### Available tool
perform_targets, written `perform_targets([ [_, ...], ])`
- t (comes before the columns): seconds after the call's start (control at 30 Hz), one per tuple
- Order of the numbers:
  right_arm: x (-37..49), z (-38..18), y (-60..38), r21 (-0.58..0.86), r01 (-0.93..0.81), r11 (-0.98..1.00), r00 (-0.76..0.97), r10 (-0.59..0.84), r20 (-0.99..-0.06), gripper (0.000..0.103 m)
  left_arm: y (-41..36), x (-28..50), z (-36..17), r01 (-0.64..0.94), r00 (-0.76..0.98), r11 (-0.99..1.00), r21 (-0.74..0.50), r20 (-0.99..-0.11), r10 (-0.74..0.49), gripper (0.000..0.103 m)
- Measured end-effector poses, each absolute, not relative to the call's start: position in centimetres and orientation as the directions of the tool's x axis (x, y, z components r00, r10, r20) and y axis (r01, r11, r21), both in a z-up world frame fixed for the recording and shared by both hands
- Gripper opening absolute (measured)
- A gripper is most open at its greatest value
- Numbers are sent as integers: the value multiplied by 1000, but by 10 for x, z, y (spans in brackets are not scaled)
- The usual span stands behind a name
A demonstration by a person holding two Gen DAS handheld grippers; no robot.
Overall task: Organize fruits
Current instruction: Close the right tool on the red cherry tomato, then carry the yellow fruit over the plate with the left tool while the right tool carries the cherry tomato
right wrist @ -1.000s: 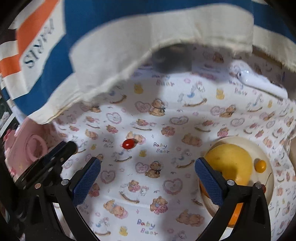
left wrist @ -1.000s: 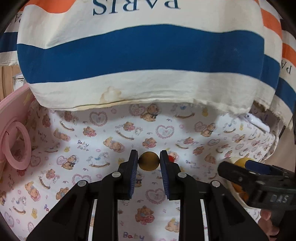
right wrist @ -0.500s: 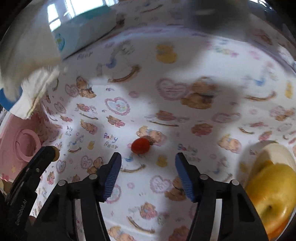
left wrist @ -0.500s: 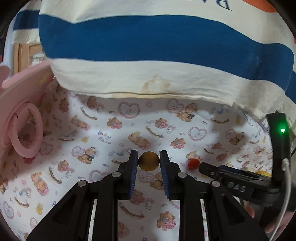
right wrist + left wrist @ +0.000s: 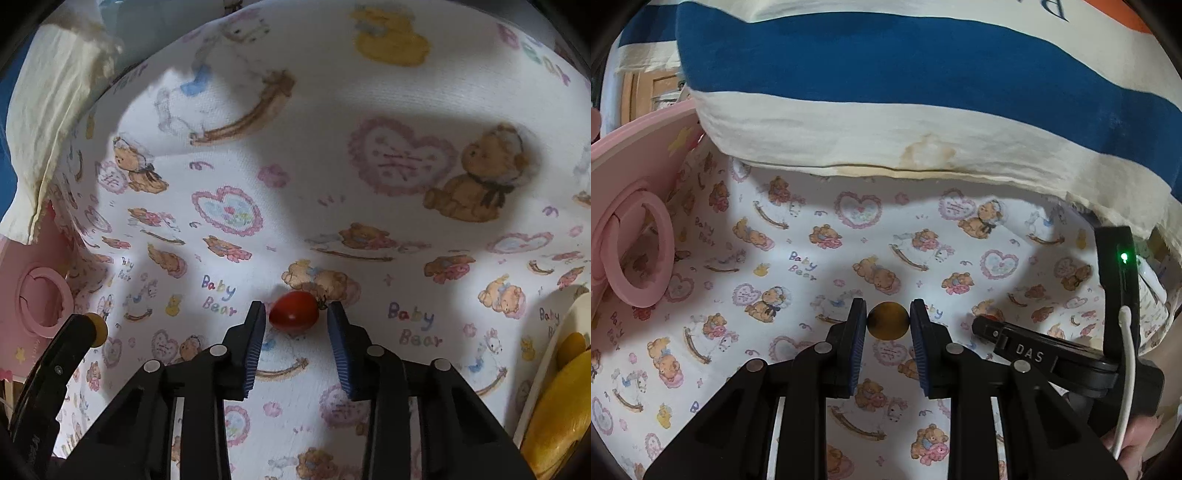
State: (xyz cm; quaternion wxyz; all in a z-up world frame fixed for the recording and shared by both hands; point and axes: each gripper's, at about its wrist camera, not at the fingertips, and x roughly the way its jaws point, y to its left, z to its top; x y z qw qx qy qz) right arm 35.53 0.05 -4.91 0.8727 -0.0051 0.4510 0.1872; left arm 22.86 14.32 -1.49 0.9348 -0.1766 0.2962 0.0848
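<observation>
- Against the view half a second back, the right gripper (image 5: 295, 319) has closed in on the cherry tomato (image 5: 294, 312): the red fruit, then well ahead of the tips, now sits between them on the bear-print cloth (image 5: 332, 110).
- Its jaws stand narrower than before but not clamped — a gap shows on the right side of the tomato, and the left pad is just beside it.
- The left gripper (image 5: 888, 321) has barely changed: its jaws pinch a small round amber-brown fruit (image 5: 888, 320) held above the cloth, as a second ago.
- In the left wrist view the right gripper's black body (image 5: 1052, 362) has come further forward, and the tomato is now almost hidden behind its tip.
- Writing: "DAS" in white on that black body; "Baby Bear" repeated across the cloth; part of a dark letter on the striped cream-and-blue fabric (image 5: 923, 92) at the top edge, too cut off to read.
- A pink board with a ring (image 5: 639, 254) stands at the left edge.
- A cream bowl (image 5: 543, 362) at the right edge of the right wrist view holds a large yellow fruit (image 5: 557, 413).
</observation>
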Motion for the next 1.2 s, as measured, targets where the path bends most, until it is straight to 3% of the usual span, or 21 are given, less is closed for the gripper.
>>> perform_targets([
  [0.13, 352, -47, -4, 164, -335, 928, 526, 328, -785, 27, 138, 227, -13, -241, 817, 933, -268, -574, 46, 23],
  [0.5, 278, -17, -38, 117, -425, 898, 574, 367, -732, 27, 120, 211, 11, -168, 848, 955, -244, -530, 14, 23],
  [0.73, 207, 5, -60, 57, -493, 868, 652, 413, -636, 27, 89, 180, 42, -53, 901, 981, -186, -433, -34, 23],
  [1.2, 145, 32, -126, -13, -423, 906, 816, 374, -440, 27, 19, 137, 50, 131, 936, 990, -50, -323, -140, 23],
])
